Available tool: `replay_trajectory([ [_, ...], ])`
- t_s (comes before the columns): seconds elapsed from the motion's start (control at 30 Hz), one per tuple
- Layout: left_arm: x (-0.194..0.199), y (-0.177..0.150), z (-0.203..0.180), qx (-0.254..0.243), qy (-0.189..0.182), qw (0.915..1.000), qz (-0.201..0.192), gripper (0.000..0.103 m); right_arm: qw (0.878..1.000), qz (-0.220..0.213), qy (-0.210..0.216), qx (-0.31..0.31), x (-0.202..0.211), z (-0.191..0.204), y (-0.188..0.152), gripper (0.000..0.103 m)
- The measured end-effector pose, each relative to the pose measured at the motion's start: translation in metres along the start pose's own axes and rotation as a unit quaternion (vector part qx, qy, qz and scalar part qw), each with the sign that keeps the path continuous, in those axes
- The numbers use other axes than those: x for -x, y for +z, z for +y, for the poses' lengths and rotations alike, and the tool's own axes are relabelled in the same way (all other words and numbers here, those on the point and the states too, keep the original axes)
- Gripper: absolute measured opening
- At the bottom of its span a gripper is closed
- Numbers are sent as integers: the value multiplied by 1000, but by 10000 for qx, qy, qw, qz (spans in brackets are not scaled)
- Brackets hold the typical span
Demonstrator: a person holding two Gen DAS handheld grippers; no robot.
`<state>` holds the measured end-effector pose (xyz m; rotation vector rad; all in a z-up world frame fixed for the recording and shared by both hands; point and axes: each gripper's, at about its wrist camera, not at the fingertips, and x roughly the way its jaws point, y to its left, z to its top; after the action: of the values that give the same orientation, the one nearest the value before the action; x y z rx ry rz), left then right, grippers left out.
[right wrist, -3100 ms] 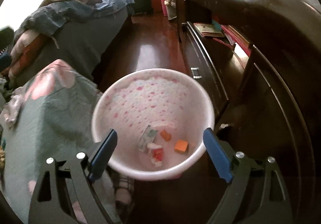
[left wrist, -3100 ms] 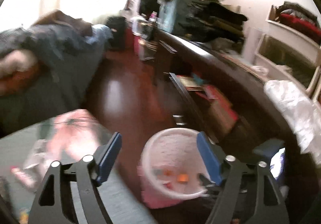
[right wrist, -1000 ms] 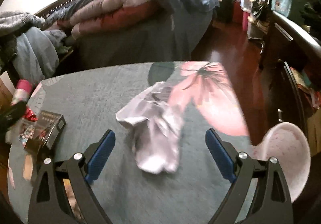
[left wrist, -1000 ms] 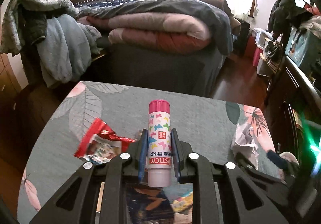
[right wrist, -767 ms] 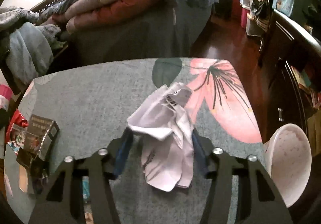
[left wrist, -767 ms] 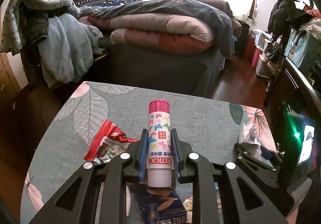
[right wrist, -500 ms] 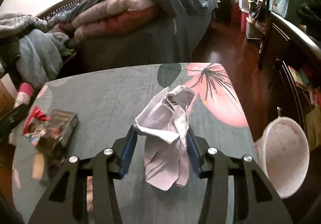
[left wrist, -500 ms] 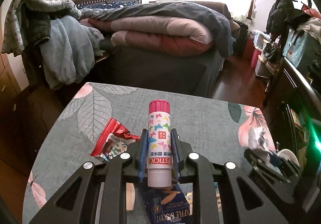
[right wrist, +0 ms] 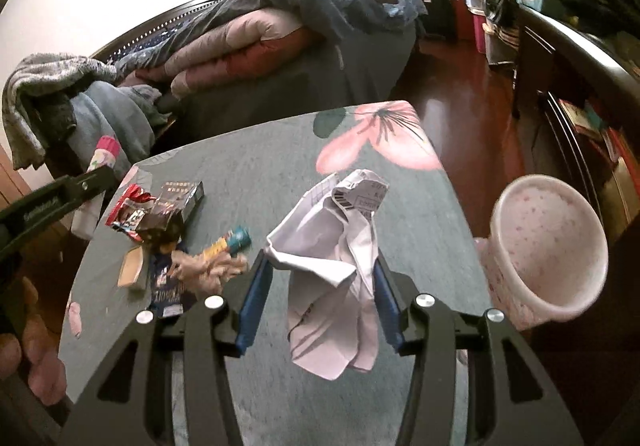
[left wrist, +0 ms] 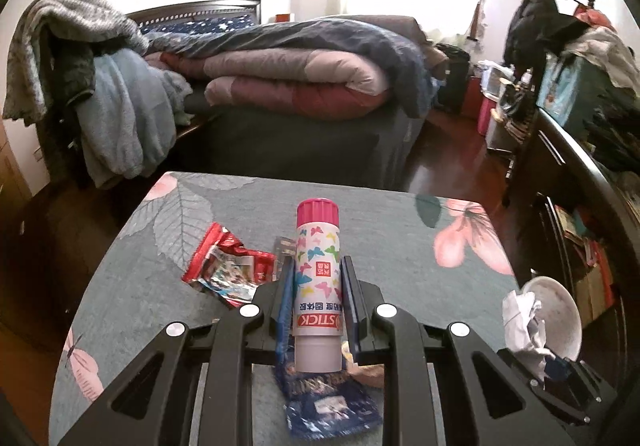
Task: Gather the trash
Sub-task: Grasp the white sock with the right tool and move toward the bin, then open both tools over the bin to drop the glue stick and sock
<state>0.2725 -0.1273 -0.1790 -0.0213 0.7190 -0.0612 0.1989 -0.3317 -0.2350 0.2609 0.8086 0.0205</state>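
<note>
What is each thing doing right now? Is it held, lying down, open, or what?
Glue stick: capped, clamped in the left hand-held gripper.
Crumpled paper: pinched in the right hand-held gripper, whose jaws have just closed on it.
Pink bin: open, beside the table.
Red wrapper: torn open, lying on the table.
Blue biscuit packet: lying flat.
Dark box: lying, end flap open.

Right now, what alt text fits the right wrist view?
The right gripper holds a crumpled white paper above a floral-cloth table. A pink-speckled bin stands off the table's right edge; wrappers lie at left, an unmade bed behind.
</note>
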Motion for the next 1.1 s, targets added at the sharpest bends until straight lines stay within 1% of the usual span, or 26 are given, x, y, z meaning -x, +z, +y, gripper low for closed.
replay_trajectory([
  [0.1,10,-1,-11,-112,-137,9998,-51,22,9999,-22,60,-129,14,-10,-8,49],
  [0.2,19,-2,-26,-220,-286,9993,-93,22,9997,-89,24,-245,27,-25,-13,50],
  [0.33,25,-2,-52,-374,-631,9973,-79,22,9989,-205,-168,-376,43,-47,-18,50],
  [0.47,29,-5,-83,-589,-972,9935,-73,22,9969,-317,-374,-611,59,-79,-23,50],
  [0.57,31,-7,-109,-789,-1300,9884,-39,22,9944,-387,-582,-793,68,-103,-26,50],
  [0.67,31,-10,-141,-1019,-1674,9806,44,22,9912,-442,-761,-993,76,-129,-28,51],
  [0.73,29,-12,-159,-1152,-1851,9759,73,22,9888,-497,-862,-1111,81,-143,-30,51],
  [0.97,21,-16,-222,-1541,-2334,9600,152,22,9799,-568,-1254,-1441,87,-189,-31,51],
  [1.1,12,-20,-252,-1723,-2484,9528,258,22,9763,-562,-1420,-1531,84,-208,-31,51],
])
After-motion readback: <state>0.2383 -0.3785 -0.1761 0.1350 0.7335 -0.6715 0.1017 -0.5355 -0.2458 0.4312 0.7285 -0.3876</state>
